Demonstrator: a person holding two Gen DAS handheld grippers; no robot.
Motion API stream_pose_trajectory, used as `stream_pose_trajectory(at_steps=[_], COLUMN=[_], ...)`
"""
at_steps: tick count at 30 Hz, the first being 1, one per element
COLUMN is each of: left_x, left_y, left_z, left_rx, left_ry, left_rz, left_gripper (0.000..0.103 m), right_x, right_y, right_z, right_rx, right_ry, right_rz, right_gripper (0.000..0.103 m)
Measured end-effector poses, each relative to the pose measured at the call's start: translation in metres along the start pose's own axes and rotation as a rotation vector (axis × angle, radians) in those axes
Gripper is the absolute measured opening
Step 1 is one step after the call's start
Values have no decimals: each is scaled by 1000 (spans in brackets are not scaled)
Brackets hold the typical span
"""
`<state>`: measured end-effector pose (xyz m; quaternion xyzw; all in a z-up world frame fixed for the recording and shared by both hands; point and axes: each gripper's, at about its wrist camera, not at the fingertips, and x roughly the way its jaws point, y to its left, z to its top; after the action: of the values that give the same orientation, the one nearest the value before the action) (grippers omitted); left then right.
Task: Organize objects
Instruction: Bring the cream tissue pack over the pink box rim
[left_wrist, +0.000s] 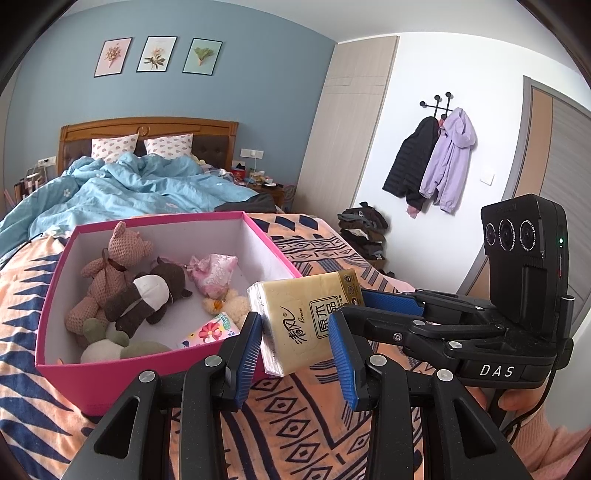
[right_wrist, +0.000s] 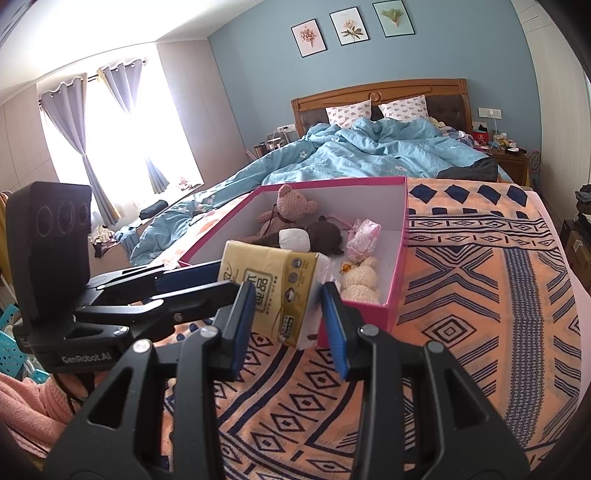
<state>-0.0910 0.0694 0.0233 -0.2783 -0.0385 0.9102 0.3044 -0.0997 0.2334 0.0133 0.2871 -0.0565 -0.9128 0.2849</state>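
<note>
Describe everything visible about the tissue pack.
The tissue pack is a soft yellow plastic-wrapped block with printed Chinese characters and white tissue showing at one end. It is tilted, held in the air by both grippers at the near corner of the pink box, above the patterned blanket.

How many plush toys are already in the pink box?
4 visible: a tan bear against the far-left wall, a brown-and-white toy across it, a cream one near the tissue pack, a green-eared one at the near wall. More may be hidden underneath.
</note>
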Motion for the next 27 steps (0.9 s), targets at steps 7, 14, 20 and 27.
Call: stream_pose_trajectory(at_steps=[7,14,20,27], left_x=[1,5,6,11], left_y=[1,3,3,6], left_z=[2,5,8,11], left_rx=[0,-3,4,0], left_ry=[-6,-8,-9,-11], left_rz=[2,5,9,4], left_gripper=[37,37,37,37], right_x=[1,3,5,6], right_y=[0,-1,-3,-7], right_z=[3,6,9,13], right_rx=[-5,-4,-3,-4], right_ry=[-3,-3,-4,-6], right_rz=[-3,-1,-3,-8], right_gripper=[40,40,40,40])
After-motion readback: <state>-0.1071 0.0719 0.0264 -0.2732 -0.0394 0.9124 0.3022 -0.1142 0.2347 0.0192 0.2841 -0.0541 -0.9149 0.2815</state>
